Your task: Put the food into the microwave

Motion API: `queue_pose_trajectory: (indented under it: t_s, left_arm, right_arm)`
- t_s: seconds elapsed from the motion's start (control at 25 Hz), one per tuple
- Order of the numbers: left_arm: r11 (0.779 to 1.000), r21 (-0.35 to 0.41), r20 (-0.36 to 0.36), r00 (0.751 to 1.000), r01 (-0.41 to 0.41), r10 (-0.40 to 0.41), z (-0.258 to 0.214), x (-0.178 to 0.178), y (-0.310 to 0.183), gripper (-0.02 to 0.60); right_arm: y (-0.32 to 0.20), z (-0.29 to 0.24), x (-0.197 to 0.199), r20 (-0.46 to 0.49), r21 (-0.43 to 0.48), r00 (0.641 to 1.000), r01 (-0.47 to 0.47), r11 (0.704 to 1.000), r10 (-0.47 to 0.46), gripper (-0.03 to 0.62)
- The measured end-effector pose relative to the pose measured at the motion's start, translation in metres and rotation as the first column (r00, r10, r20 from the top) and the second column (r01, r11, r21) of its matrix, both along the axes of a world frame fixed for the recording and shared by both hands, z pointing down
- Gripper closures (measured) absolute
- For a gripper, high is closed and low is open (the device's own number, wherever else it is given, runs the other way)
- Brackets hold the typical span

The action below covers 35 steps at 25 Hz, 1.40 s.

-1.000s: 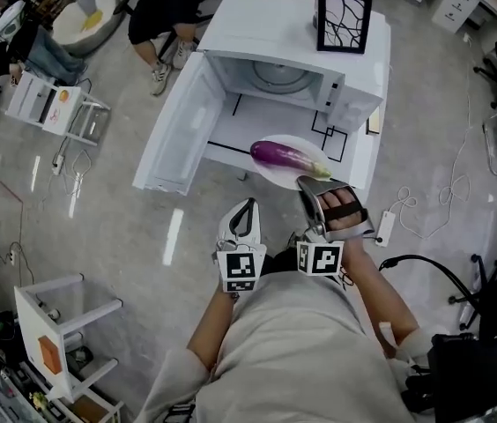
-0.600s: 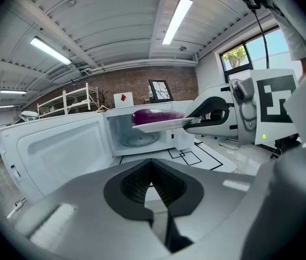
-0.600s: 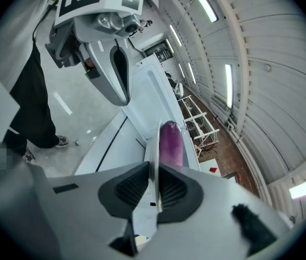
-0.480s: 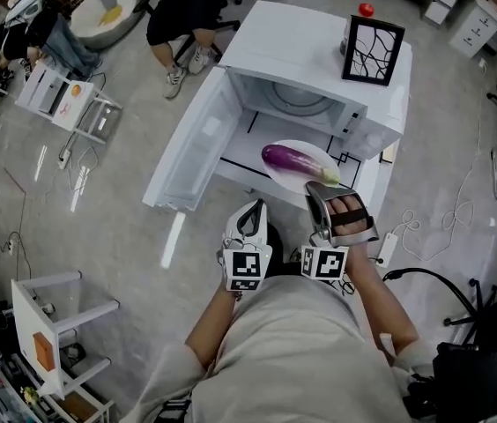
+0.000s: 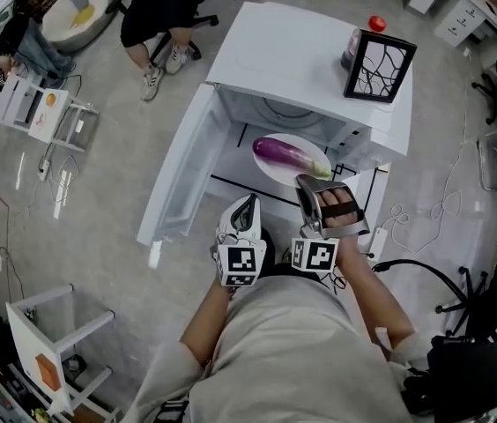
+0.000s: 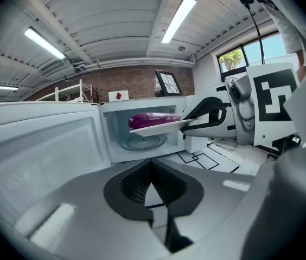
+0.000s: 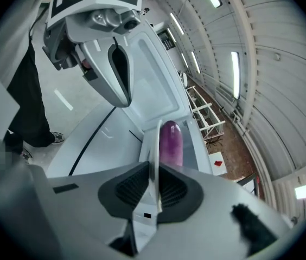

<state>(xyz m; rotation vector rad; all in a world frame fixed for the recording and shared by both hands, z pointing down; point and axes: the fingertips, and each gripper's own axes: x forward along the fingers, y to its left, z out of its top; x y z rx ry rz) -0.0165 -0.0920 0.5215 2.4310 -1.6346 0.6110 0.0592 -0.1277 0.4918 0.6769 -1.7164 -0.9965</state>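
Note:
A purple eggplant (image 5: 289,155) lies on a white plate (image 5: 270,170) held right at the mouth of the white microwave (image 5: 301,55), whose door (image 5: 182,170) hangs open to the left. My right gripper (image 5: 306,183) is shut on the plate's near rim; in the right gripper view the plate's edge (image 7: 154,167) runs between the pads with the eggplant (image 7: 171,142) beyond. My left gripper (image 5: 248,203) hovers beside it, shut and empty. From the left gripper view, the eggplant (image 6: 153,119) and plate (image 6: 158,127) show in front of the cavity's turntable (image 6: 142,142).
A black picture frame (image 5: 379,67), a dark jar (image 5: 352,47) and a red object (image 5: 376,23) stand on top of the microwave. Seated people are at the far upper left. White racks (image 5: 33,104) stand left; cables (image 5: 425,214) trail across the floor at right.
Both grippers have moved forward toward the microwave, carrying the plate with the eggplant from in front of the door up to the cavity's mouth.

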Motion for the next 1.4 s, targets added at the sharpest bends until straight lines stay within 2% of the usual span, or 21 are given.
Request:
queue_pose_trajectory:
  t_s: [0.32,0.84,1.4]
  left_arm:
    - [0.999,-0.038,-0.051,0.999,-0.002,0.0,0.015,-0.016,-0.028,0.574]
    - [0.996,-0.083,-0.135,0.99,-0.041,0.029,0.042,-0.02,-0.061,0.574]
    - [0.993,-0.101,-0.144,0.989,-0.053,0.038,0.05,-0.035,-0.081,0.574]
  right_arm:
    - [-0.033,0.02,-0.017,-0.04,-0.038,0.999,-0.019,0.999,0.017,0.546]
    - [-0.099,0.05,-0.024,-0.094,-0.055,0.988,-0.127,0.99,0.121,0.546]
    - [-0.17,0.076,-0.02,-0.117,-0.053,0.963,-0.25,0.967,0.243,0.546]
